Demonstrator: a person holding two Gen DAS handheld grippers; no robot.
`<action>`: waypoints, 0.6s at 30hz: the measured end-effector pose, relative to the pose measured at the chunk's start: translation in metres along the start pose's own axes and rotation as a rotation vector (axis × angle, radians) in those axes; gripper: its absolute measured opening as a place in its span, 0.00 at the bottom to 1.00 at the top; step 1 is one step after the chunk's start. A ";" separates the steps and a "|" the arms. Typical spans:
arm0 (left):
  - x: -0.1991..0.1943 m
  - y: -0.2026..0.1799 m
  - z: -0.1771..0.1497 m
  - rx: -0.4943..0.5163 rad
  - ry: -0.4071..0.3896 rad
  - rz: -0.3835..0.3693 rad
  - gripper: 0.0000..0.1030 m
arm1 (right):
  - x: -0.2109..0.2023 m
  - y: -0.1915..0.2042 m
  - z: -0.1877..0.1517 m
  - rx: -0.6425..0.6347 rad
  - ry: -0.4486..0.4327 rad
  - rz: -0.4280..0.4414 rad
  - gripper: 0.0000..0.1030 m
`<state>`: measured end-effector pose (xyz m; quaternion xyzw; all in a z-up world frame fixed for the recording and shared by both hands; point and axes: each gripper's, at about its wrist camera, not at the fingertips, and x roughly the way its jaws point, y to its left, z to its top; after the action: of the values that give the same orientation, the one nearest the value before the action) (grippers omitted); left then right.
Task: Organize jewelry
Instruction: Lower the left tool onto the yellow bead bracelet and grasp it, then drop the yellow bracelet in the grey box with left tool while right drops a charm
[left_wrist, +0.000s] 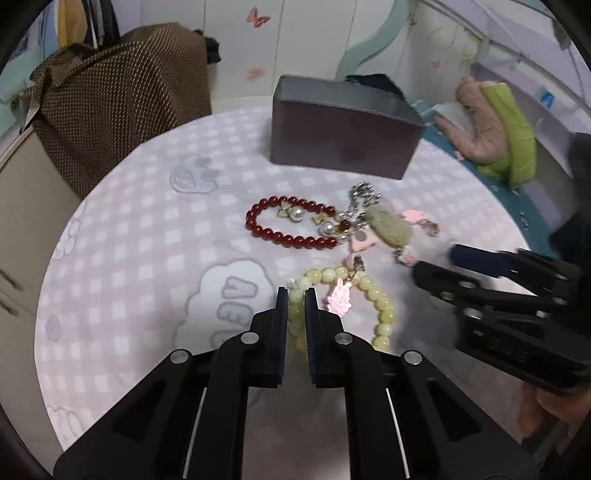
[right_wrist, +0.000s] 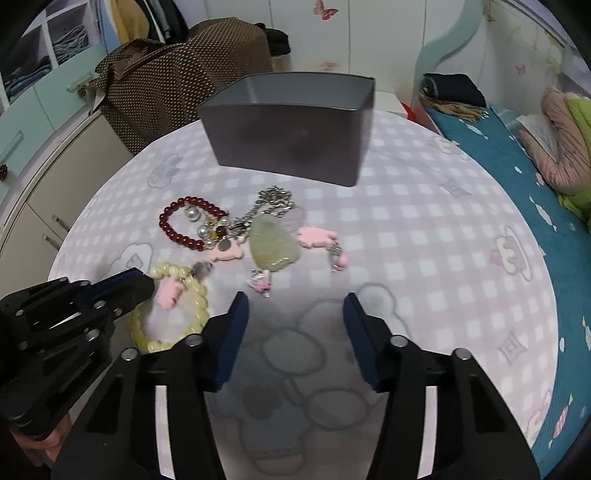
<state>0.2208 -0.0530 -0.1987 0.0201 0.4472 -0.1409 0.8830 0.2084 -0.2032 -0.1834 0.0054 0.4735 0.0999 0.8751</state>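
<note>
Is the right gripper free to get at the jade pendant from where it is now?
Probably yes. The right gripper is open, empty, and the jade pendant lies just ahead on bare cloth; only its small pink charm sits between.

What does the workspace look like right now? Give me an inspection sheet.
Surface: round table under a pink checked cloth.
Job's things: yellow bracelet, red bracelet, jade pendant with pink charms, grey box behind them.
Clutter: nothing seen.
Grippers: left tool shut on the yellow bracelet; right tool open, nothing between its fingers.
Cables: nothing seen.
Surroundings: brown dotted bag, bed, cabinets.
</note>
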 end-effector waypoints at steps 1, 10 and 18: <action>-0.005 0.000 0.000 0.006 -0.012 -0.007 0.09 | 0.001 0.002 0.001 -0.006 -0.003 0.009 0.47; -0.036 0.008 0.001 0.005 -0.091 -0.038 0.09 | 0.010 0.023 0.008 -0.105 -0.013 -0.011 0.13; -0.058 0.009 0.004 0.057 -0.183 -0.056 0.09 | 0.008 0.025 0.003 -0.110 -0.012 0.013 0.13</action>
<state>0.1941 -0.0315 -0.1508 0.0196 0.3608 -0.1796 0.9150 0.2103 -0.1769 -0.1856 -0.0387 0.4620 0.1316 0.8762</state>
